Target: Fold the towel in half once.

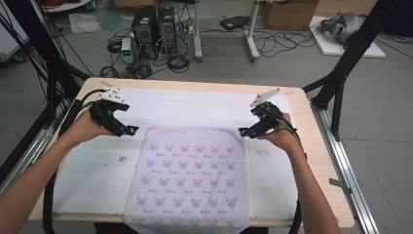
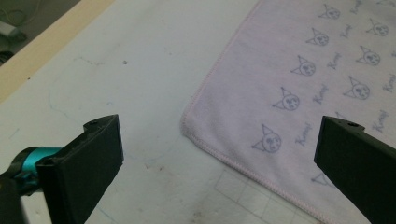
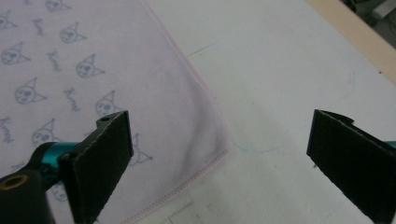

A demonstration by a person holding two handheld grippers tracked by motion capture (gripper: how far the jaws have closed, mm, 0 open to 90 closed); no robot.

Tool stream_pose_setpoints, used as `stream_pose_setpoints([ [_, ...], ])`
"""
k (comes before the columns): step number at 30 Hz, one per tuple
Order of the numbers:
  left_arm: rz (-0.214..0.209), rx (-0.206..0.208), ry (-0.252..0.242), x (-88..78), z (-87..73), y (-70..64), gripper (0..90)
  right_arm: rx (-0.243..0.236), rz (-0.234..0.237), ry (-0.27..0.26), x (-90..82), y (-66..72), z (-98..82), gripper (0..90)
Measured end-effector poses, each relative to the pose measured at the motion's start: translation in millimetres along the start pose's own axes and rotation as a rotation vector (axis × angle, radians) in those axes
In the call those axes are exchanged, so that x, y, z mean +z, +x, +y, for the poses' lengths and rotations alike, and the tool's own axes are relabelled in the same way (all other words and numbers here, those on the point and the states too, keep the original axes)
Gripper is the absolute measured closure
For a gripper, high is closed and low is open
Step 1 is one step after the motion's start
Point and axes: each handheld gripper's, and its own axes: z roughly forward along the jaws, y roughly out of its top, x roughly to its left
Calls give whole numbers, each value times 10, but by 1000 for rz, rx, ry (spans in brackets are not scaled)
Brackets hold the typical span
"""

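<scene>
Two grippers, L (image 1: 130,130) and R (image 1: 242,131), sit at towel's (image 1: 187,175) far corners, likely set to pinch both for a fold. Towel lies flat on mat (image 1: 92,170), near edge over table lip. Both jaws wide open, holding nothing; each corner lies just ahead between them, prob. untouched.

Grey floor (image 1: 292,68) beyond the wooden surface (image 1: 311,141); two black computer towers (image 1: 155,27) amid tangled cables (image 1: 277,44), cardboard box (image 1: 290,13), white desk legs (image 1: 252,34), black frame struts (image 1: 350,53).
</scene>
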Motion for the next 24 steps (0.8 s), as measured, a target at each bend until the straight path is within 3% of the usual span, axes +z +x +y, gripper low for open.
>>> stream_pose_setpoints([
  [7,0,-52,87,238,96,158,18,27,4,98,246,-114,47,212],
  [9,-7,-61,112,324,91,170,18,47,8,131,320,-151,34,288],
  [14,-18,-69,153,484,71,202,29,70,18,205,461,-203,-3,396],
  [16,-41,-67,170,519,65,215,107,72,25,226,522,-216,-12,411],
  [22,-23,-66,206,620,65,191,117,88,25,282,693,-221,-29,523],
  [24,-28,-67,214,645,67,181,119,84,33,301,737,-228,-38,599],
])
